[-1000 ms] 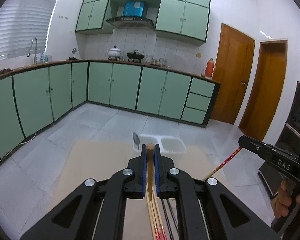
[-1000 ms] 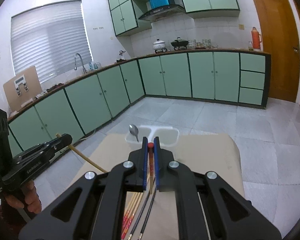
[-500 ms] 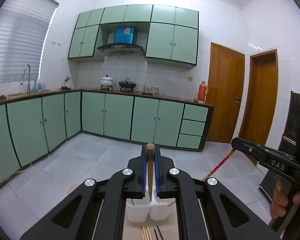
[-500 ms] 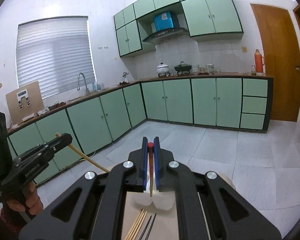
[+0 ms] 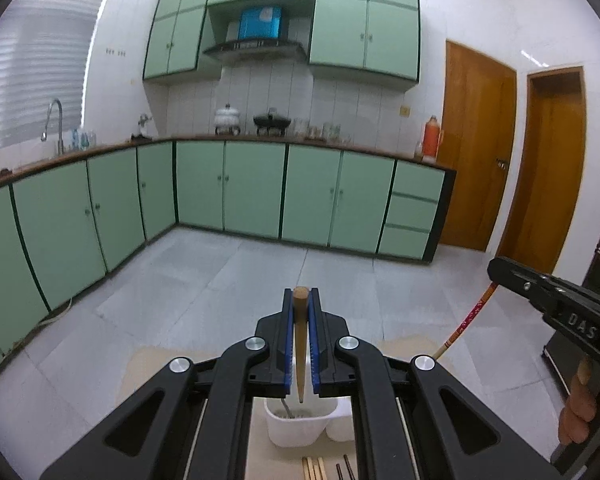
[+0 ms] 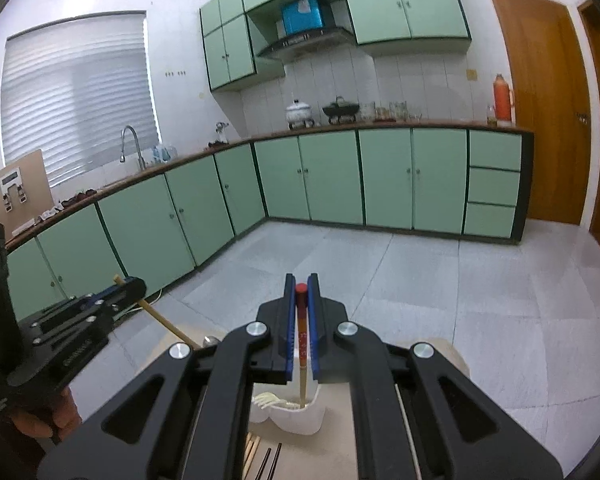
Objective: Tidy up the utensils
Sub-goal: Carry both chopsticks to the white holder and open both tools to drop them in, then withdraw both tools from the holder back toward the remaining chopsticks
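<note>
Table (image 5: 148,364) below both tongs, white two-compartment holder (image 5: 296,428) at its near middle, directly under the tips. Left tongs (image 5: 301,300) clenched on plain wooden chopstick (image 5: 300,344), right tongs (image 6: 301,286) clenched on red-topped chopstick (image 6: 302,336), both upright, long axis pointing down. Left tip above spoon (image 5: 286,408) compartment, right tip in compartment beside pale fork (image 6: 270,400); spare chopsticks (image 5: 314,468) flat on table nearby.

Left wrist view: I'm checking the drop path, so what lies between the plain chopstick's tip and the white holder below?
Nothing: in the left wrist view the plain chopstick hangs tip-down over the white holder, with only open air between.
</note>
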`<action>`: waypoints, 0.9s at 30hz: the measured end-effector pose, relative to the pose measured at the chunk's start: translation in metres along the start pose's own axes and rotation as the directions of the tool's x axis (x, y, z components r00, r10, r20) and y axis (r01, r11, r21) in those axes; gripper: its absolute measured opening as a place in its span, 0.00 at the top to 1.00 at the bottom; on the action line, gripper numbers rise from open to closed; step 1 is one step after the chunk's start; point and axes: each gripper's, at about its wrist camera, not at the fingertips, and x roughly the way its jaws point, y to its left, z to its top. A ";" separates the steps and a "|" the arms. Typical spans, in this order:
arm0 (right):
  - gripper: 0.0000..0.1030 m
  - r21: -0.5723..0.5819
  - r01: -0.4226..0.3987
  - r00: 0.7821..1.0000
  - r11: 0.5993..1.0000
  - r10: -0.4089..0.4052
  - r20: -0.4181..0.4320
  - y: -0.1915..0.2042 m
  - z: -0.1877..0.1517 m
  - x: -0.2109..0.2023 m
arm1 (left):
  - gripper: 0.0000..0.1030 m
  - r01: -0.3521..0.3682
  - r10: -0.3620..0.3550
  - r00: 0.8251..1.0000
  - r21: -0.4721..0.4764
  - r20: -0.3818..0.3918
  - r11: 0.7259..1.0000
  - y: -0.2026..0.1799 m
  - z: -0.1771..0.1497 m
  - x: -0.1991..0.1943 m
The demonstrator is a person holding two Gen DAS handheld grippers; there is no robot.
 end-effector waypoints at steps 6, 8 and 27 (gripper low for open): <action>0.72 -0.014 0.015 0.999 1.000 -0.015 -0.050 0.005 -0.018 0.006 | 0.75 -0.002 0.001 0.998 -0.027 -0.061 1.000 0.008 -0.019 0.011; 0.56 -0.013 0.031 0.999 0.999 -0.032 -0.032 0.005 -0.022 -0.002 | 0.63 -0.010 0.009 0.999 -0.030 -0.042 0.999 0.010 -0.023 -0.001; 0.07 -0.020 0.122 0.993 0.992 -0.122 0.002 0.030 -0.142 -0.105 | 0.27 -0.058 0.058 0.994 0.002 -0.095 0.998 0.010 -0.125 -0.102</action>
